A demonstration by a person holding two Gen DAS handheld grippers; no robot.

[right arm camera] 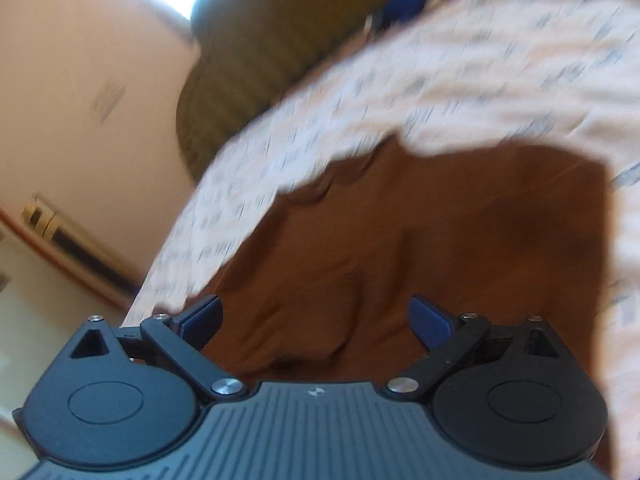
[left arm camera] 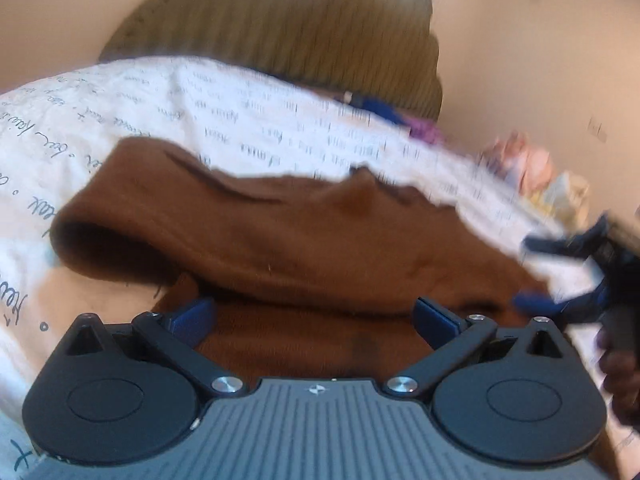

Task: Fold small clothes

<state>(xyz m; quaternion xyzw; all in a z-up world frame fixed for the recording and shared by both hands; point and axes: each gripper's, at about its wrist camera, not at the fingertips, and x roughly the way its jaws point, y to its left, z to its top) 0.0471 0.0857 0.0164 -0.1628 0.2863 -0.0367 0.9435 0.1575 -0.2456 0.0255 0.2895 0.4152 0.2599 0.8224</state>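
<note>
Here, item by item. White bedsheet printed with dark handwriting (left arm camera: 240, 120): lying under everything, spreading ahead of and to both sides of both tongs. Olive ribbed cushion (left arm camera: 280, 32): sitting beyond the sheet's far edge. Brown soft cloth garment (left arm camera: 300, 248): lying on the sheet, one edge folded over into a rolled lip, stretching directly ahead of the left gripper (left arm camera: 314, 318) and running between its blue pads (left arm camera: 196, 316). Left gripper: standing wide open, gripping nothing. Right gripper (right arm camera: 316, 318): likewise gaping wide, brown cloth (right arm camera: 420, 248) lying between its pads unpinched; seen blurred at the left view's right edge (left arm camera: 568, 276).
</note>
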